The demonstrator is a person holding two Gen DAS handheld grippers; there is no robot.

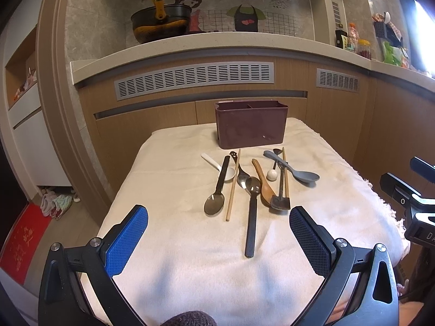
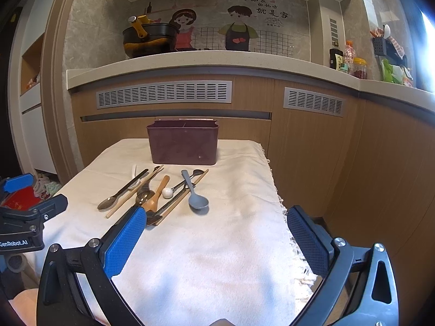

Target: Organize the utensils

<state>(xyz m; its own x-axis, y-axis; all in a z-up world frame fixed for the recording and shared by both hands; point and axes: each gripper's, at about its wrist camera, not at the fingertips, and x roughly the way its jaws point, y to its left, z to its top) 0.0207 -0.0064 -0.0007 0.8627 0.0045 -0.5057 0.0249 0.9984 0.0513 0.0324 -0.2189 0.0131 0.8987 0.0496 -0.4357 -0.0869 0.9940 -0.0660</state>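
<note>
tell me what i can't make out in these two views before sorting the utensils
- Holder inside: both views see only its front wall and rim, so its contents are hidden.
- White spoon: in the right wrist view, mostly hidden behind the black-handled spoon.
- Long black-handled spoon: handle covered by the right gripper's blue pad.

Home kitchen. Beyond the fingers, a speckled pale stone countertop runs over wood-grain cabinet fronts set with grey slatted vent grilles. On the counter, up and left of the fingers, a black wok with a yellow handle; far right, a dark sauce bottle and a red-filled jar with a yellow lid. Grey tiled backsplash carries a cartoon couple decal with Chinese lettering. Just ahead of the fingers, mixed spoons and chopsticks lie on a cream cloth-covered table.
</note>
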